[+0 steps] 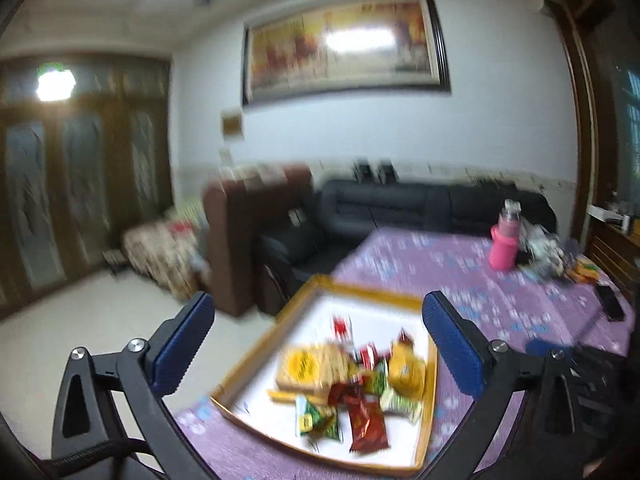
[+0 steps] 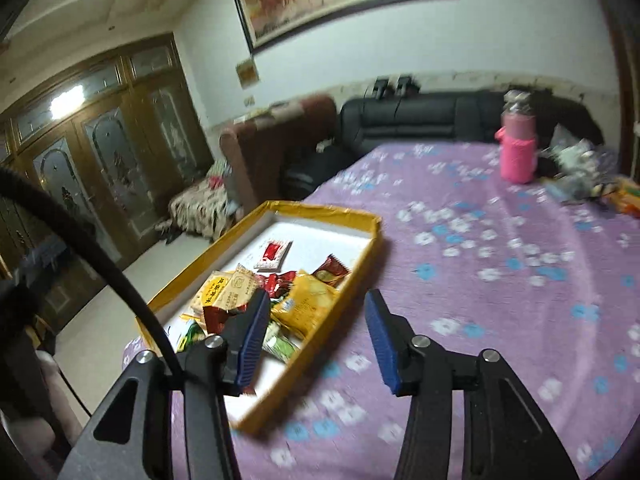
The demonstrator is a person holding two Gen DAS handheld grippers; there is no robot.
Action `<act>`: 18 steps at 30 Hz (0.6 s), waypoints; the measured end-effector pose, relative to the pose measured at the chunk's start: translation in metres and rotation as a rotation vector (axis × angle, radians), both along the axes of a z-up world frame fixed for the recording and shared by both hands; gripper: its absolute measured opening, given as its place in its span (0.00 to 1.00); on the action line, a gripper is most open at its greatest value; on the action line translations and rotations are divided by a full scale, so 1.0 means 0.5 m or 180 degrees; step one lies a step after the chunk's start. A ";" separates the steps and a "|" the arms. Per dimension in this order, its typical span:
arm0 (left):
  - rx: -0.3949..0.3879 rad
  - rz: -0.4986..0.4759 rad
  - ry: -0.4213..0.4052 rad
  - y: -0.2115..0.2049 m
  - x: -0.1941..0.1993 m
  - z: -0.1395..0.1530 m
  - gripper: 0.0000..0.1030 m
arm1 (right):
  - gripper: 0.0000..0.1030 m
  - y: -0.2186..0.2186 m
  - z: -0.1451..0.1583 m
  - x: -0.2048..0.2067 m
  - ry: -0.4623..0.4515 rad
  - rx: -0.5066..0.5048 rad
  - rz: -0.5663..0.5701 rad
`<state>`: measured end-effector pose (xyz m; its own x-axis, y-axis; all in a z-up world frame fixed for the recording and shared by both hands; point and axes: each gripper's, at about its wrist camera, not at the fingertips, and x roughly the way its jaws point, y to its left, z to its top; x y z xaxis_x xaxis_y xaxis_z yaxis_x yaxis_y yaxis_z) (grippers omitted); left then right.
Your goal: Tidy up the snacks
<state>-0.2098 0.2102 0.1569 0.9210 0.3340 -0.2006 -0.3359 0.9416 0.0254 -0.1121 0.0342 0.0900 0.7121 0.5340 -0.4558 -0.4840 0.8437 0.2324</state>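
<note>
On the purple flowered tablecloth point(image 2: 480, 240) sits a flat box with a yellow rim point(image 2: 320, 213) and a white floor. It lies near the table's edge, the side closest to the open room. The snacks point(image 2: 280, 296) are inside it, piled up at the near end. The far end of the box is mostly bare, with only one small red and white packet point(image 2: 274, 254) lying alone there.

The left gripper point(image 1: 318, 340) hangs above the box with its two blue fingers point(image 1: 450, 344) spread wide apart. Nothing is between them. It looks down on the pile, so I think it is ready to pick something or has just let go; I cannot tell which.

The right gripper point(image 2: 316, 340) is lower and close to the box's right wall. Its fingers are apart too, and empty. One finger is over the snacks and the other is over the cloth, so the yellow wall runs between them. Maybe it is about to steady the box, or reach in.

The snacks are small shiny bags. There are yellow packets point(image 1: 406, 364), a tan packet of crackers point(image 1: 308, 364), dark red wrappers point(image 1: 366, 424) and green ones point(image 1: 316, 422). They lean and lie on each other in a messy heap, not in rows. They look light and crinkly, so they may slip.

Far away on the table stands a pink bottle point(image 2: 518, 148), beside some other jumbled things I cannot make out. The left view is blurry.
</note>
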 end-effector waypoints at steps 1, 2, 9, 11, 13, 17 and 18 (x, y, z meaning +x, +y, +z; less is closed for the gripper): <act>0.0094 0.0032 -0.0171 -0.022 -0.024 0.013 1.00 | 0.49 -0.017 0.004 -0.019 -0.0075 0.0036 -0.0033; 0.0139 0.0020 -0.0279 -0.037 -0.038 0.022 1.00 | 0.50 -0.038 0.011 -0.039 -0.0162 0.0072 -0.0084; 0.0223 0.0201 -0.0432 -0.128 -0.083 0.055 1.00 | 0.73 -0.157 0.087 -0.132 -0.0707 0.0295 -0.0301; 0.0306 0.0366 -0.0349 -0.152 -0.081 0.043 1.00 | 0.80 -0.167 0.097 -0.155 -0.0848 0.0245 -0.0269; 0.0400 0.0366 -0.0253 -0.171 -0.072 0.032 1.00 | 0.80 -0.163 0.098 -0.176 -0.0981 0.0153 -0.0333; 0.0279 0.0247 0.0025 -0.176 -0.052 0.017 1.00 | 0.81 -0.125 0.074 -0.180 -0.1025 -0.0215 -0.0409; 0.0236 0.0255 0.0094 -0.171 -0.046 0.014 1.00 | 0.81 -0.119 0.065 -0.175 -0.0985 -0.0269 -0.0415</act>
<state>-0.2327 0.1248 0.1638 0.8848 0.4213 -0.1992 -0.4082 0.9069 0.1049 -0.1996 -0.0255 0.1226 0.8832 0.3991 -0.2464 -0.4075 0.9130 0.0180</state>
